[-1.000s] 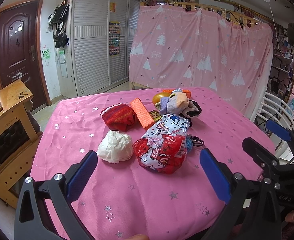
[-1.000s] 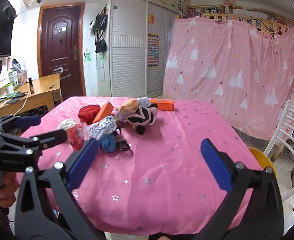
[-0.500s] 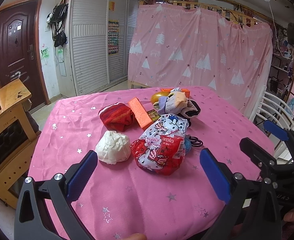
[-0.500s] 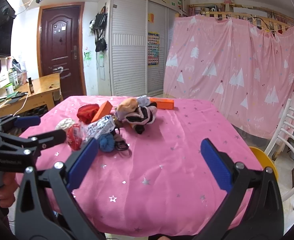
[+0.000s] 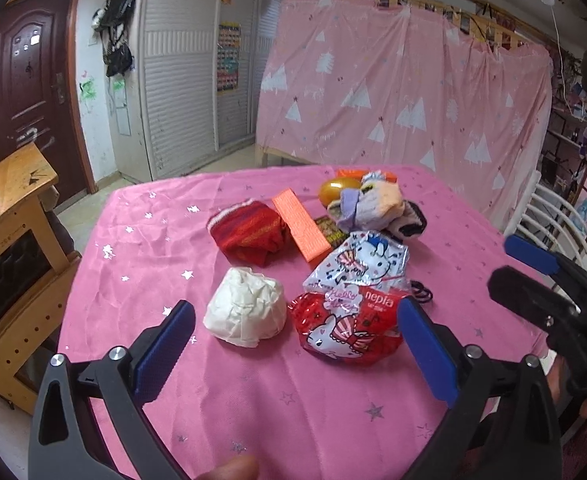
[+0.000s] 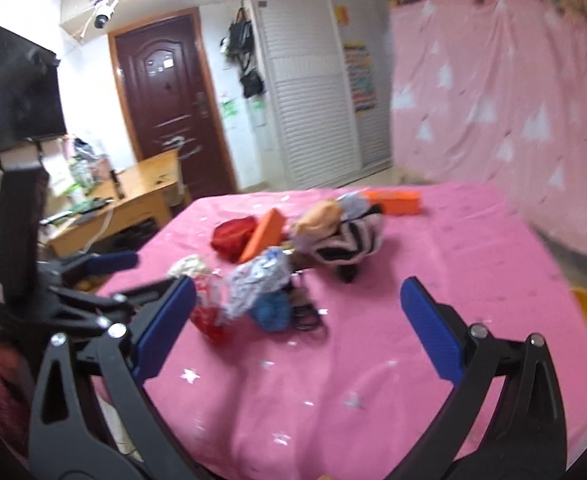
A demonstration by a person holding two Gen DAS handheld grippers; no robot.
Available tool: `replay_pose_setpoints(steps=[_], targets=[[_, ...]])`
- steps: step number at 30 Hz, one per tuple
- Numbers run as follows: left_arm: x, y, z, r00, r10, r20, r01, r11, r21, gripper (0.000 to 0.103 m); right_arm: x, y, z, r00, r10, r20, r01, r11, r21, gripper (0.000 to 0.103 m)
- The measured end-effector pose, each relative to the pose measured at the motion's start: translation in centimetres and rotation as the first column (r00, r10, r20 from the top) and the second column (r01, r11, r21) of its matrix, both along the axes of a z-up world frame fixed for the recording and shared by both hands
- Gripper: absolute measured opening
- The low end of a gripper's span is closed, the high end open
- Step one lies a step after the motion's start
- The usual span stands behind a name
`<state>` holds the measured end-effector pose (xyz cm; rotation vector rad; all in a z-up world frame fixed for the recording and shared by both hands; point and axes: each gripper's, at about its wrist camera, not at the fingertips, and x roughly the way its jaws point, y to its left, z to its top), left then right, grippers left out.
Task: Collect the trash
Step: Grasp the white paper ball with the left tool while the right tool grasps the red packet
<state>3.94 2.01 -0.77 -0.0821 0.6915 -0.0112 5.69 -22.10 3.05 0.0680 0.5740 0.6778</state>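
Note:
A crumpled white paper ball [image 5: 247, 309] and a red and silver Hello Kitty wrapper [image 5: 351, 308] lie on the pink star tablecloth [image 5: 293, 400]. My left gripper [image 5: 293, 344] is open and empty, just short of both. My right gripper [image 6: 298, 330] is open and empty over the cloth, right of the pile; it shows in the left wrist view [image 5: 533, 276]. The wrapper [image 6: 249, 288] and the paper ball [image 6: 189, 267] show blurred in the right wrist view.
A red sock bundle [image 5: 249, 234], an orange box [image 5: 301, 224], a sock pile [image 5: 377, 206], a gold egg [image 5: 337, 190] and black hair ties [image 5: 421, 290] lie behind. A wooden desk [image 5: 13, 216] stands left, a white chair [image 5: 561, 220] right.
My left gripper has moved forward toward the paper ball and wrapper. My right gripper has swung left and moved forward toward the pile; its view is blurred.

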Motion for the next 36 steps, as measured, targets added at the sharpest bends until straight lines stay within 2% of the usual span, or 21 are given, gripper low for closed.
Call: replay_pose_setpoints(steps=[3,5,7,8,10,12,17,22,24,25,27,29,33,36], targets=[[0.8,0.3,-0.5,1.0,-0.008,-0.026,0.008,1.0,0.008,0.087,0.6,1.2,-0.2,0.998,0.05,-0.025,-0.05,0.999,0.0,0.098],[1.4,1.4,-0.5,0.999,0.007,-0.037,-0.008,1.0,-0.022,0.086,0.7,1.8,-0.1,0.996,0.082,-0.022,-0.082,0.997,0.002,0.095],[2.0,2.7,-0.3,0.999,0.026,-0.043,-0.029,0.998,-0.056,0.086,0.7,2.2,-0.1,0.994,0.107,-0.022,-0.107,0.994,0.005,0.089],[2.3,3.1,-0.1,0.998,0.038,-0.046,-0.041,0.997,-0.062,0.086,0.7,2.6,-0.1,0.991,0.133,-0.029,-0.133,0.991,0.011,0.08],[3.0,3.8,-0.1,0.995,0.072,-0.062,-0.075,0.996,-0.043,0.085,0.9,3.1,-0.3,0.984,0.173,-0.05,-0.172,0.985,0.021,0.072],[3.5,4.0,-0.3,0.992,0.09,-0.086,-0.092,0.996,-0.018,0.079,0.7,3.8,-0.6,0.971,0.23,-0.067,-0.229,0.973,0.031,0.064],[4.8,4.2,-1.8,0.982,0.093,-0.162,-0.095,0.995,-0.005,0.064,0.3,5.1,-1.3,0.949,0.305,-0.086,-0.304,0.952,0.019,0.057],[5.5,4.5,-2.4,0.979,0.077,-0.187,-0.091,0.993,-0.068,0.055,0.8,6.0,-2.0,0.942,0.32,-0.103,-0.321,0.947,0.006,0.044],[5.6,4.3,-2.4,0.98,0.062,-0.188,-0.079,0.993,-0.083,0.045,0.8,6.3,-2.1,0.939,0.325,-0.111,-0.327,0.945,0.0,0.035],[5.6,3.9,-2.4,0.981,0.058,-0.183,-0.073,0.994,-0.075,0.045,0.7,6.6,-2.2,0.934,0.338,-0.115,-0.341,0.94,-0.01,0.033],[5.4,3.4,-2.4,0.982,0.065,-0.178,-0.077,0.995,-0.06,0.043,0.6,7.3,-2.7,0.929,0.348,-0.125,-0.354,0.935,-0.024,0.013],[5.2,3.3,-2.4,0.982,0.07,-0.174,-0.081,0.995,-0.057,0.042,0.6,7.5,-3.0,0.927,0.35,-0.133,-0.356,0.934,-0.025,0.007],[4.5,3.6,-2.3,0.981,0.087,-0.173,-0.104,0.991,-0.09,0.041,0.4,7.0,-2.6,0.924,0.361,-0.125,-0.363,0.932,0.005,0.005],[3.9,3.3,-1.2,0.985,0.103,-0.135,-0.115,0.99,-0.078,0.041,0.4,6.2,-2.0,0.929,0.355,-0.108,-0.354,0.935,0.028,0.004]])
